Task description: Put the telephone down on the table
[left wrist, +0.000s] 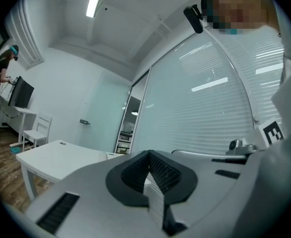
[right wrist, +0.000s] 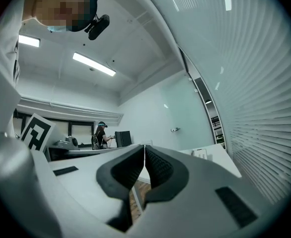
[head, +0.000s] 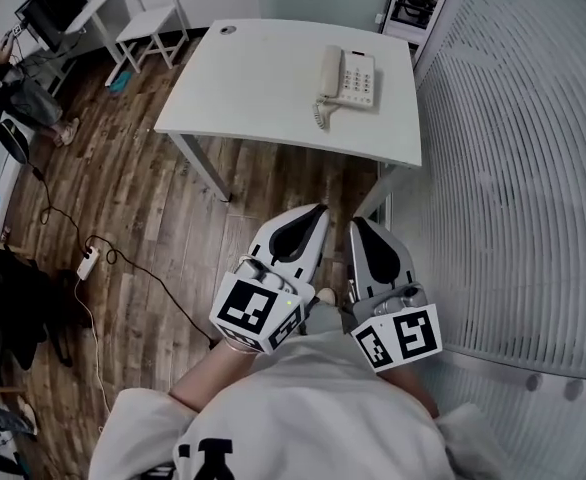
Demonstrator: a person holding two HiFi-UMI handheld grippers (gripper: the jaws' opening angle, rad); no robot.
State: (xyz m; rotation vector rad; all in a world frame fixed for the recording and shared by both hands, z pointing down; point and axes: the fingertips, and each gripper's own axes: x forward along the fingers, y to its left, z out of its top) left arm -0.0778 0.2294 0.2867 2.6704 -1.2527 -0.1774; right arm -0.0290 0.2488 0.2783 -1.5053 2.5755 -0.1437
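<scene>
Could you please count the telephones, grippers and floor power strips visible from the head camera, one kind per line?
telephone: 1
Grippers: 2 (left gripper, right gripper, both shut and empty)
power strip: 1
Total: 4

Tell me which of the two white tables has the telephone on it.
The nearer table, central in the head view: the telephone sits toward its right end. The far-left desk carries a dark monitor instead.
</scene>
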